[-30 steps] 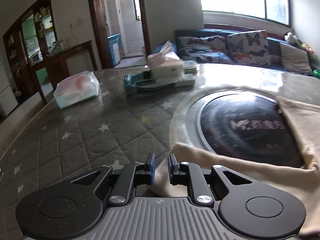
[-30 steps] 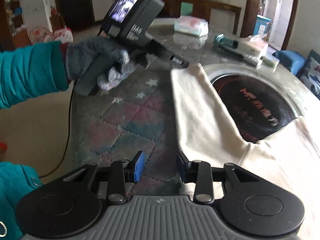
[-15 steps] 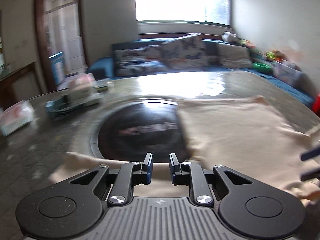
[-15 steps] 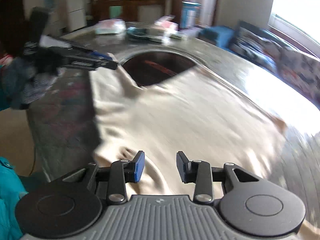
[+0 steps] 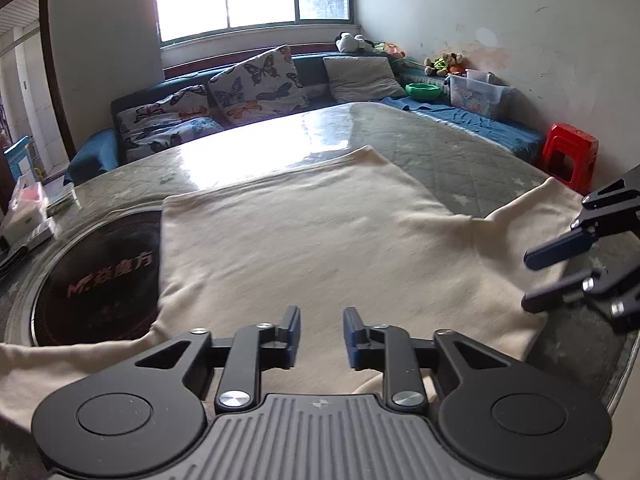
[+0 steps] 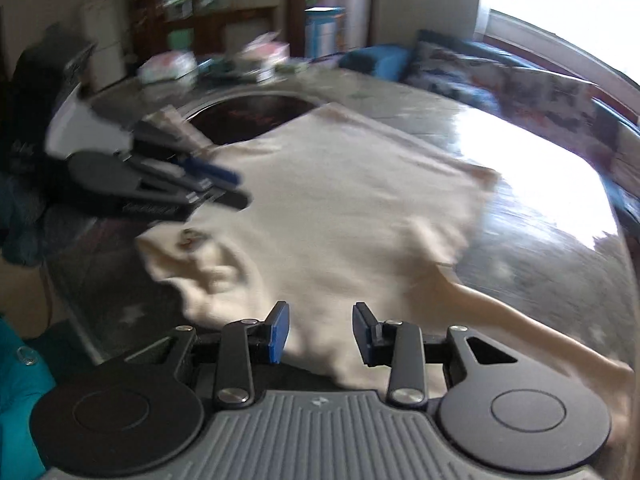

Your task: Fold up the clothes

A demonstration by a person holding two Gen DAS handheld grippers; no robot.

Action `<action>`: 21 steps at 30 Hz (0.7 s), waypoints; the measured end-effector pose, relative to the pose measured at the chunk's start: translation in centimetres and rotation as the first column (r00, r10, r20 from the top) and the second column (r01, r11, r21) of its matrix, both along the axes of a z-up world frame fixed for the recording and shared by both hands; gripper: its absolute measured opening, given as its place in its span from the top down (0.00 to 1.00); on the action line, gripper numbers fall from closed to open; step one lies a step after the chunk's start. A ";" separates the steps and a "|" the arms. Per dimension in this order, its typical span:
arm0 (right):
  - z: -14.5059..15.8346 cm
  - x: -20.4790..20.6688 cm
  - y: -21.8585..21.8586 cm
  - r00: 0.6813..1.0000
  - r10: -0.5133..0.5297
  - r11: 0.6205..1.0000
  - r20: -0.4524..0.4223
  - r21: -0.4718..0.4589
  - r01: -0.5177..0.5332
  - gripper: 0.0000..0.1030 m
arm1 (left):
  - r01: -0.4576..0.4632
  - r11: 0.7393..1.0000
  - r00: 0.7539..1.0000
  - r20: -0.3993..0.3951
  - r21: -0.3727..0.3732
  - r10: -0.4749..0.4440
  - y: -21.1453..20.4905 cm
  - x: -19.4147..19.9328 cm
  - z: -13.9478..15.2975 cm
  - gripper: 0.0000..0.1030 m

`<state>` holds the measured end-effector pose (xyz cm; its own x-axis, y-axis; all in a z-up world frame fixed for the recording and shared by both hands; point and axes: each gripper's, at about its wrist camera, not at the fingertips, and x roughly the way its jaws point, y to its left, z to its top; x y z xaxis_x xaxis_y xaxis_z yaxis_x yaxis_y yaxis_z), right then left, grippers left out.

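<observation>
Since 1.0 s ago, both views had swung from the sleeve onto the cream shirt (image 5: 304, 240) spread on the quilted table (image 5: 452, 152). The left gripper (image 5: 320, 338) and right gripper (image 6: 320, 334) hovered with jaws apart, holding nothing.

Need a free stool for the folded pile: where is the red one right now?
In the left wrist view, the red stool stands at far right against the wall, beyond the table.

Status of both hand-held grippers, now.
Left hand-held gripper: open, holding nothing, above the cream garment.
Right hand-held gripper: open, holding nothing.
</observation>
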<state>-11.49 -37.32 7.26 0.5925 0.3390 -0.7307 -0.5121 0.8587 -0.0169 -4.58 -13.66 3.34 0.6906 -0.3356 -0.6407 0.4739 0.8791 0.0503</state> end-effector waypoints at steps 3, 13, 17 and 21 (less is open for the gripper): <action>-0.4 0.3 -3.7 0.988 -0.153 0.988 0.010 0.011 0.153 0.66 | 0.038 0.999 0.999 -0.003 -0.011 -0.038 -1.6 0.0 0.1 0.72; -3.1 0.2 -15.3 0.792 -0.610 0.790 0.006 0.082 0.608 0.66 | 0.151 0.988 0.988 -0.032 0.004 -0.151 -6.4 -1.2 -1.1 0.72; -3.8 0.1 -18.2 0.716 -0.698 0.709 -0.010 0.126 0.693 0.66 | 0.176 0.984 0.984 -0.033 0.022 -0.175 -7.3 -1.8 -1.6 0.72; -4.0 0.4 -19.4 0.686 -0.727 0.676 -0.007 0.168 0.718 0.66 | 0.184 0.982 0.983 -0.029 0.028 -0.184 -7.6 -1.9 -1.5 0.72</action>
<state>-11.08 -56.68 3.24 0.7359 -0.1141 -0.6674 0.2671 0.9547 0.1313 -6.46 -21.25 1.81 0.6016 -0.4356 -0.6695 0.6290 0.7750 0.0609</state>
